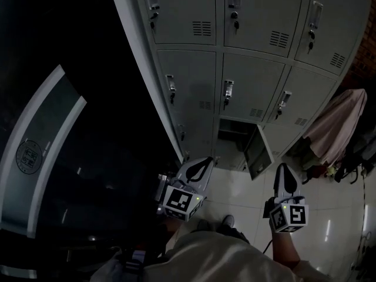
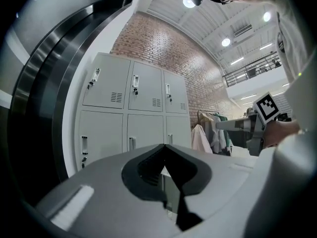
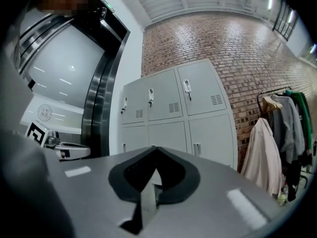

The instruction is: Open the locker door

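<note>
A grey bank of lockers [image 1: 247, 51] stands ahead. Its bottom middle compartment [image 1: 234, 135] is open, and its door [image 1: 257, 154] hangs swung out to the right. My left gripper [image 1: 205, 160] is held low in front of the bottom row, left of the open compartment, jaws shut and empty. To the right of the open door my right gripper [image 1: 283, 168] is also shut on nothing. In the left gripper view the jaws [image 2: 163, 146] meet at the tip, with the lockers [image 2: 131, 113] beyond. The right gripper view shows the same closed jaws [image 3: 154, 148] and the lockers [image 3: 168, 113].
Pale clothes [image 1: 336, 127] hang on a rack right of the lockers, against a brick wall [image 3: 237, 48]. A dark curved wall with a grey band [image 1: 41, 140] lies to the left. The floor is light tile [image 1: 241, 198], and the person's shoe [image 1: 227, 221] shows below.
</note>
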The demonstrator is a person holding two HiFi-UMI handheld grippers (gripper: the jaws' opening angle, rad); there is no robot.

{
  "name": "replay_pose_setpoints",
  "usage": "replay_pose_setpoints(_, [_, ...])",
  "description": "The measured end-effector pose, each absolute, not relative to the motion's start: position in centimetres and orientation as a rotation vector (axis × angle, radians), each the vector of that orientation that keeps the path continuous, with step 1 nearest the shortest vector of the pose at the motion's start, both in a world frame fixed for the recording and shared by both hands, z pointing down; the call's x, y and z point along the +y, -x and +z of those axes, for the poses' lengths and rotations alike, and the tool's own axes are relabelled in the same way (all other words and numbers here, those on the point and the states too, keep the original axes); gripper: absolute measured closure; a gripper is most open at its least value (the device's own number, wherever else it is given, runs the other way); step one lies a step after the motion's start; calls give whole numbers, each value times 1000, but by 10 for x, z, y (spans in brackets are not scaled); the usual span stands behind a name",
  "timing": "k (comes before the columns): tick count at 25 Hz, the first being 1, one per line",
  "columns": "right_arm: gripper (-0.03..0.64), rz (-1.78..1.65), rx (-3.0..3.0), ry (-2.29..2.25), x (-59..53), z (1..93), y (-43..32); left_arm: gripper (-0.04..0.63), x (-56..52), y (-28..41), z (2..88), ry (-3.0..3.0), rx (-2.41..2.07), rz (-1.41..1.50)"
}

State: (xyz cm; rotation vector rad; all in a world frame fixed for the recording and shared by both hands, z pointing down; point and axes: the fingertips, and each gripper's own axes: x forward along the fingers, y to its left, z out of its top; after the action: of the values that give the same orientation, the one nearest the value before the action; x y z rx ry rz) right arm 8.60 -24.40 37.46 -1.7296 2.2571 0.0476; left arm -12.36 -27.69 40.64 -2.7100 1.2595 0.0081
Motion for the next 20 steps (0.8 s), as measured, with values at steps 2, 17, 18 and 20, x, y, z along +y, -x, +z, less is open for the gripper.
replay_pose_setpoints(2, [617,59,2250,1714,-240,372,-78,541,-276,125,408,2691,1210,22])
replay_pose_setpoints(17, [615,87,2313,1601,-170,342,-79,541,-210,119,386,2638,1267,39])
replay_pose_setpoints(18, [615,94,2322,1620,-160,340,-89,541,-201,111,382,2645,1278,31])
replay_pose_setpoints(20, [615,85,2335,1651,-139,336,-109,541,-181,93,379,2676,1316,19])
